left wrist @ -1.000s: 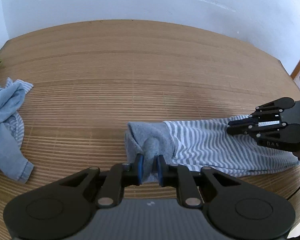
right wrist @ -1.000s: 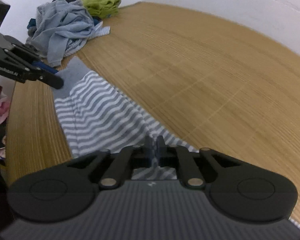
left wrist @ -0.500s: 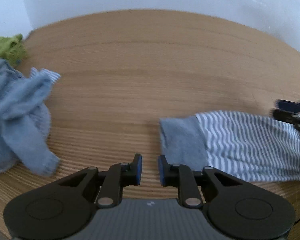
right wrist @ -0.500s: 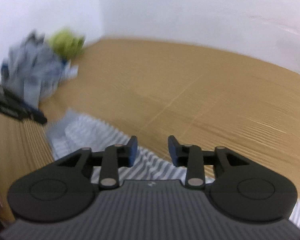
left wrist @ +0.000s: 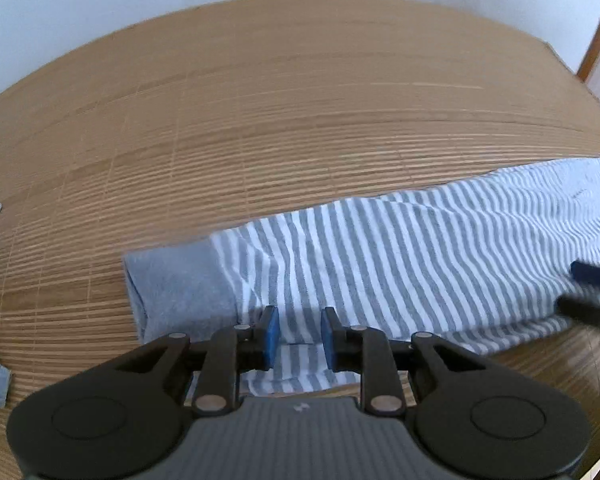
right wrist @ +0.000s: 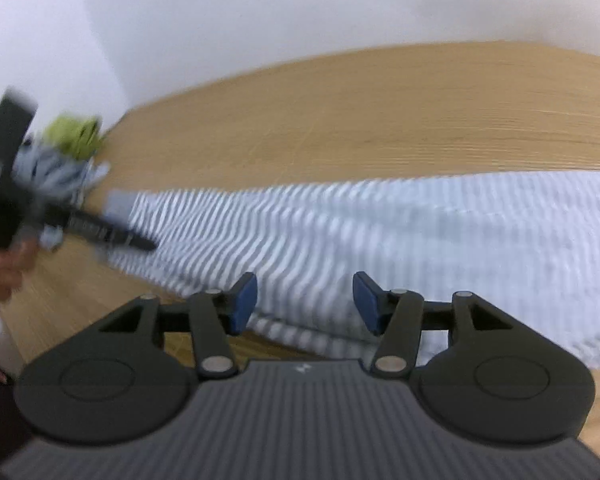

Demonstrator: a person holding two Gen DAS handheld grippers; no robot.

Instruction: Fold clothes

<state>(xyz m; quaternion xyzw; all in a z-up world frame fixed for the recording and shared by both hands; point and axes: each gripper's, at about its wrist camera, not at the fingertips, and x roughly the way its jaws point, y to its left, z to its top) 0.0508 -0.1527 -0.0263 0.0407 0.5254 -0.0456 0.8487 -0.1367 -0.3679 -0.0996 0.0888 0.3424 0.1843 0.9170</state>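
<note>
- The striped garment is lying flat on the woven surface, its long axis running from one pair of tongs to the other, its plain grey cuff at the left end.
- The left tongs are being held over the near edge just beside the cuff; their jaws have just been opening a little, with cloth below them and nothing pinched.
- The right tongs are being held over the near edge of the other end; their jaws have just been opening wide, gripping nothing.
- A heap of blue and green clothes is sitting apart, beyond the cuff.
</note>
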